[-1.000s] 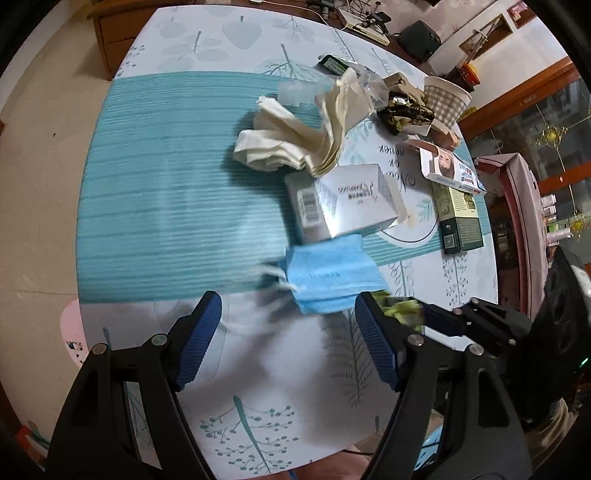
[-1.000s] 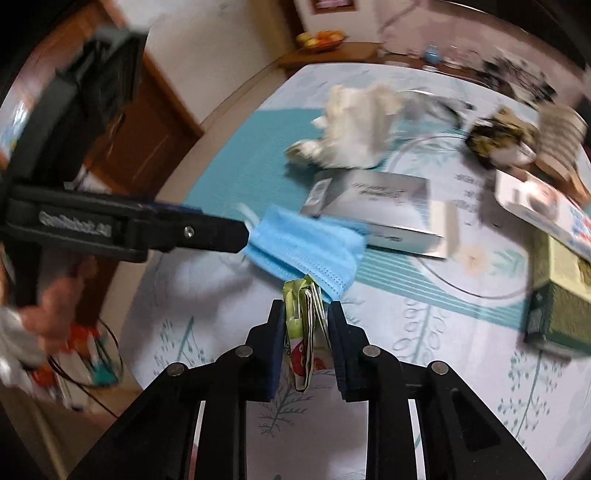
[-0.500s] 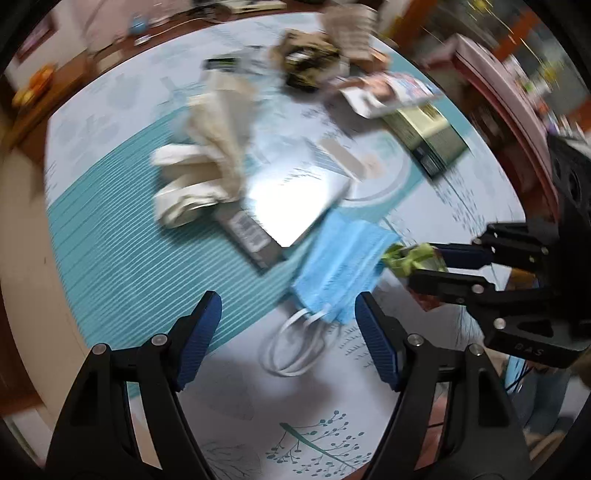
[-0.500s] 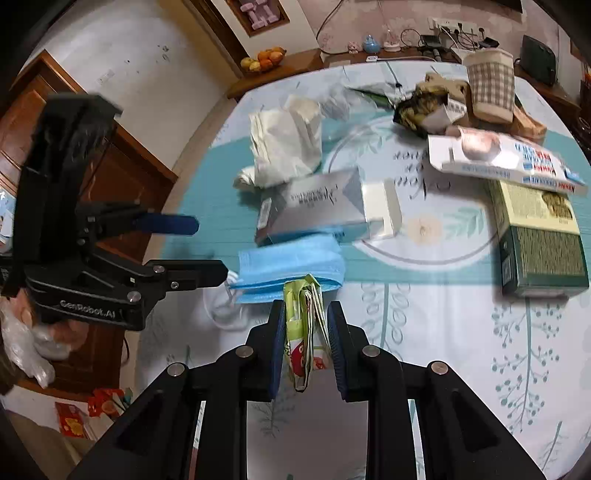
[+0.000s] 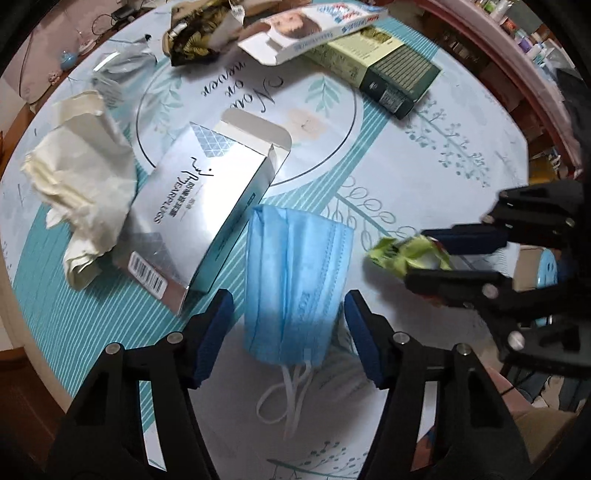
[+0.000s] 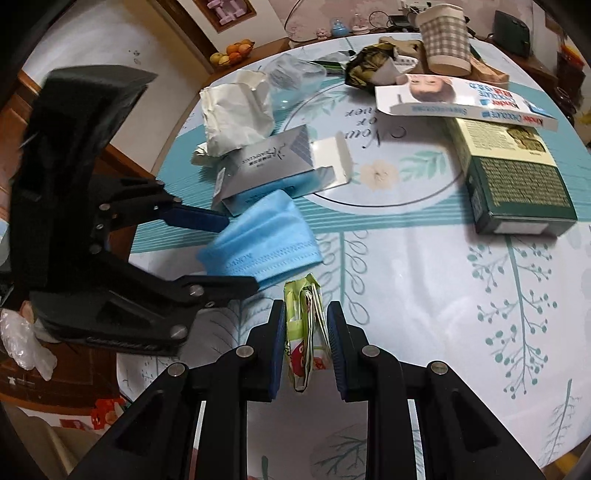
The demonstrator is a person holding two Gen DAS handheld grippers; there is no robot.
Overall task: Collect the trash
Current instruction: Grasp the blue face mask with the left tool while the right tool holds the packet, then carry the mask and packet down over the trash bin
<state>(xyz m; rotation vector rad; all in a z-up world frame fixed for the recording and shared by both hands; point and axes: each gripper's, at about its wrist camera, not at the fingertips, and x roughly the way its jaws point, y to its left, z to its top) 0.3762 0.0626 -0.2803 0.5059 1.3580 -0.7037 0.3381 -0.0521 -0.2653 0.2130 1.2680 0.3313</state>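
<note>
- Two grippers over the table (image 5: 461, 122), and the blue mask (image 5: 295, 284) is the landmark for everything here.
- Left gripper (image 5: 288, 321) spread wide, one blue pad on each side of the mask's near end, nothing gripped; the mask lies flat between the fingers.
- From the right wrist view the left gripper (image 6: 236, 254) comes in from the left, its fingers straddling the mask (image 6: 258, 245), whether they touch it I cannot tell.
- Right gripper (image 6: 306, 325) clamped tight on a folded green wrapper (image 6: 304, 332), held upright just beside the mask's edge; in the left wrist view the wrapper (image 5: 406, 253) pokes out of the right gripper (image 5: 428, 253) to the right of the mask.
- White ear loops (image 5: 288, 391) trail from the mask's near end, toward the left wrist camera.
- Silver box (image 5: 207, 206), flap open, lies touching the mask's far left corner.
- Crumpled paper (image 5: 81, 184) sits beyond the box, left of the mask.
- Green box (image 5: 384, 70) well beyond the mask to the right, with a white carton (image 5: 314, 33) leaning across its far end.
- Checked cup (image 6: 445, 38) stands upright far behind the mask, near the table's back edge.
</note>
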